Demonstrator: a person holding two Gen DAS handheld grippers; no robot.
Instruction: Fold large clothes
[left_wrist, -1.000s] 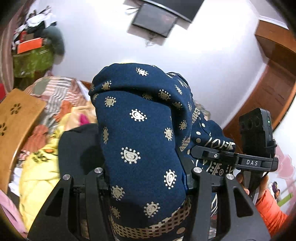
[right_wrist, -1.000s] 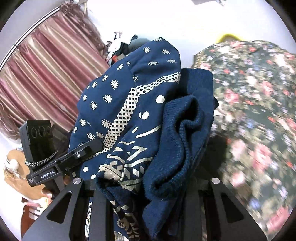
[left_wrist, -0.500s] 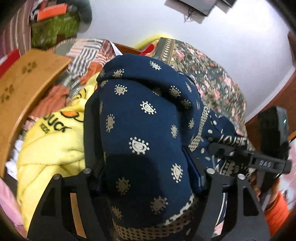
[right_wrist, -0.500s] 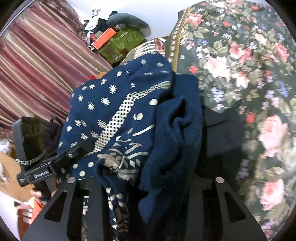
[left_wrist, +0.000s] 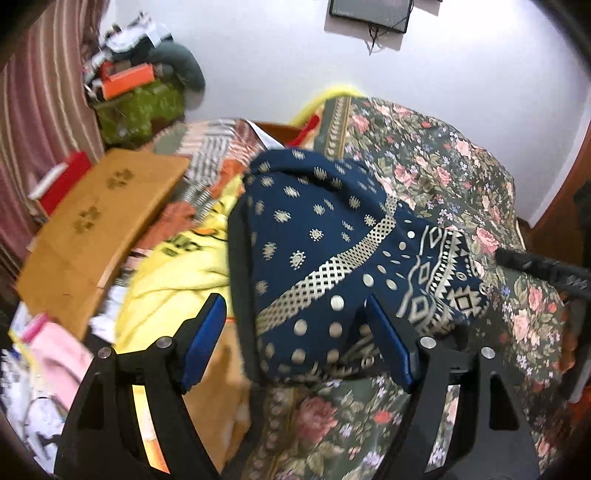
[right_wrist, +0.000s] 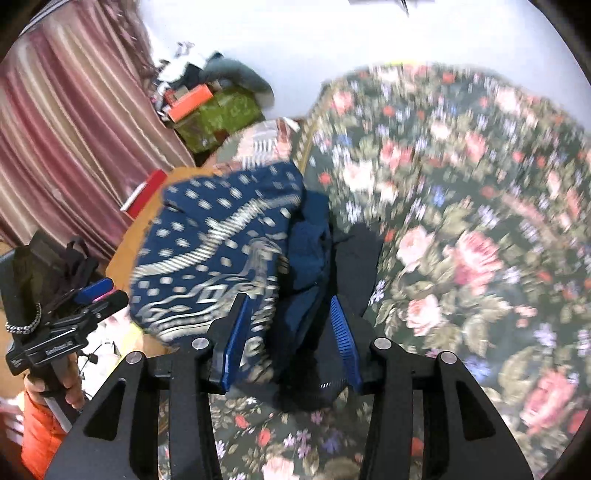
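Note:
A folded navy garment with a gold print (left_wrist: 325, 251) lies bunched on the floral bedspread (left_wrist: 443, 173). My left gripper (left_wrist: 295, 343) is open, its blue-padded jaws standing apart on either side of the garment's near edge. In the right wrist view the same garment (right_wrist: 229, 251) is motion-blurred, and my right gripper (right_wrist: 288, 343) is open with the cloth lying loose between its pads. The left gripper's body (right_wrist: 55, 332) shows at the far left of that view.
A yellow blanket (left_wrist: 177, 273) and a wooden board (left_wrist: 96, 229) lie left of the garment. A pile of boxes and clothes (left_wrist: 140, 85) sits in the far corner by the striped curtain (right_wrist: 74, 129). A white wall stands behind the bed.
Both grippers have opened and let go of the navy garment, which has dropped onto the bedspread. Both cameras have tilted downward toward the bed.

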